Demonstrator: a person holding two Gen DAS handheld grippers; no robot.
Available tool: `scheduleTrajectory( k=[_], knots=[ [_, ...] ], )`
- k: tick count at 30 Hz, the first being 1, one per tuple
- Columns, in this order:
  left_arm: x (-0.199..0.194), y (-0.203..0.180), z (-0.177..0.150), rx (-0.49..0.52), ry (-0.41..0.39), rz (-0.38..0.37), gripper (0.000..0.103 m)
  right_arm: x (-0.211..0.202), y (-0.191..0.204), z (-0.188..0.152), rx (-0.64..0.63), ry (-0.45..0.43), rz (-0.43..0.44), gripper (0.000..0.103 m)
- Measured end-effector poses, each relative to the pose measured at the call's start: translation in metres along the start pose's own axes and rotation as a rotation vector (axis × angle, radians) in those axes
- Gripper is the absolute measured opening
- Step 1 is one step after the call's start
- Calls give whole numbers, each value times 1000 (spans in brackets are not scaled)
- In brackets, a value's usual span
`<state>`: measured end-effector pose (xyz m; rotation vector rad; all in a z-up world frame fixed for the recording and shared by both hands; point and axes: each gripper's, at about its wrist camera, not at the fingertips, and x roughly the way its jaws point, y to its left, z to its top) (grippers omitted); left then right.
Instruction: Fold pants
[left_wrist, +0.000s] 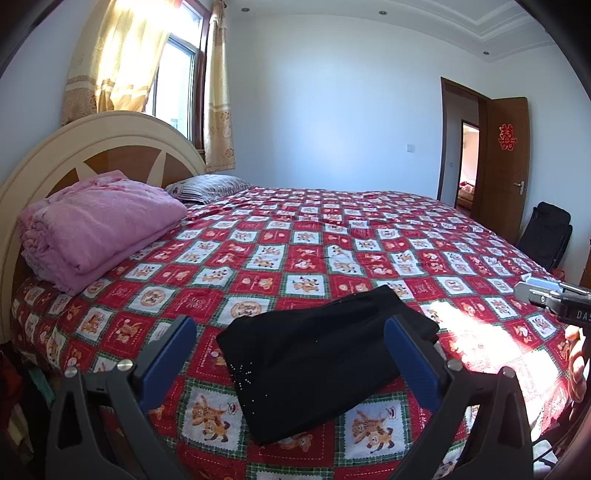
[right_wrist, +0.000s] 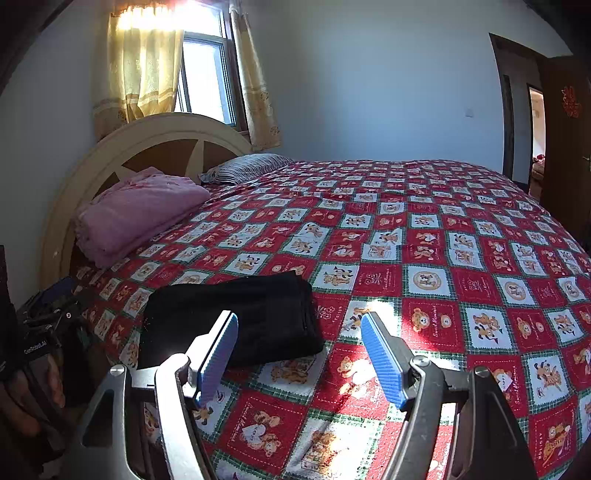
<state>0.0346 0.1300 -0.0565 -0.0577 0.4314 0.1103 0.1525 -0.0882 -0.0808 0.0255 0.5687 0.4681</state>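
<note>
The black pants (left_wrist: 314, 362) lie folded into a compact stack on the red patterned bedspread (left_wrist: 295, 258), near the bed's front edge. My left gripper (left_wrist: 291, 354) is open, its blue pads held above and on either side of the stack, touching nothing. In the right wrist view the same pants (right_wrist: 240, 317) lie to the left, and my right gripper (right_wrist: 299, 354) is open and empty over the bedspread (right_wrist: 443, 258) beside the stack's right end. The right gripper's tip also shows at the right edge of the left wrist view (left_wrist: 532, 291).
A folded pink blanket (left_wrist: 99, 225) and a striped pillow (left_wrist: 210, 186) lie by the cream headboard (left_wrist: 92, 140). A window with yellow curtains (left_wrist: 122, 55) is behind. An open brown door (left_wrist: 506, 166) and a black chair (left_wrist: 546, 232) stand at the far right.
</note>
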Motion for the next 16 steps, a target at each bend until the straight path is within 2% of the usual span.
scheduleTrajectory(
  k=[10,16],
  knots=[
    [5,2,-8,-9,28,-33,103,6,4,-6,-14,18,7,71],
    [8,2,-10,6,28,-10,103,7,7,-8,-23,20,8,71]
  ],
)
